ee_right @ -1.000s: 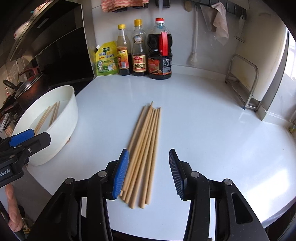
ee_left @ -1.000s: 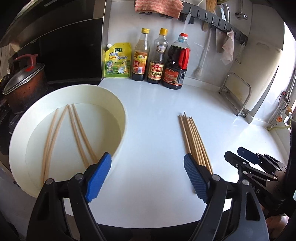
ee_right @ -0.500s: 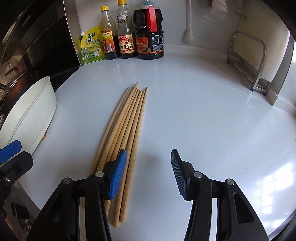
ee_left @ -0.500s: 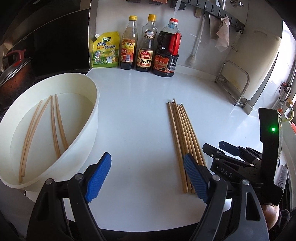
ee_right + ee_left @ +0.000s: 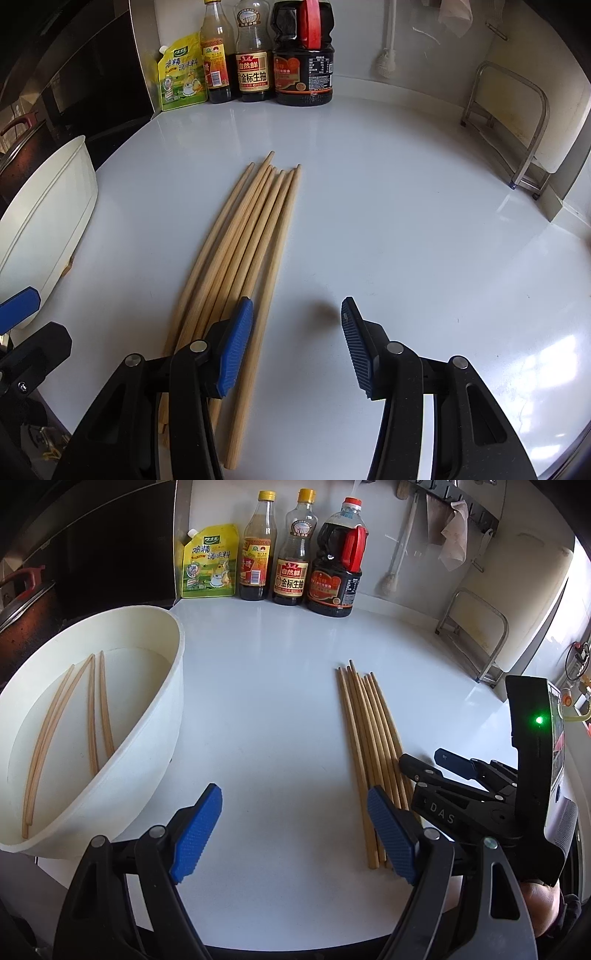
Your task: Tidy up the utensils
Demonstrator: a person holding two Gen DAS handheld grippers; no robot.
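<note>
A bundle of several wooden chopsticks [image 5: 365, 731] [image 5: 251, 229] lies on the white counter [image 5: 388, 221]. To its left stands a white bowl [image 5: 173, 686] [image 5: 48, 206] with several chopsticks [image 5: 92, 716] inside. My left gripper [image 5: 295, 830] is open over bare counter between the bowl and the bundle, with nothing between its jaws. My right gripper [image 5: 295, 343] [image 5: 421, 758] is open and low over the near end of the bundle. Its left pad [image 5: 236, 343] is above the bundle's right side. The rightmost chopstick runs between the jaws, and no pad presses on it.
At the back wall stand a yellow seasoning pouch [image 5: 208, 565] and three sauce bottles [image 5: 295, 550]. A metal rack [image 5: 476, 635] is at the right and a dark pot [image 5: 26, 602] at the far left. A brush and a cloth hang on the wall.
Both grippers have come down closer to the counter. The left one moved from over the bowl towards the bundle. The right one shifted right, so only the rightmost chopstick lies between its jaws.
</note>
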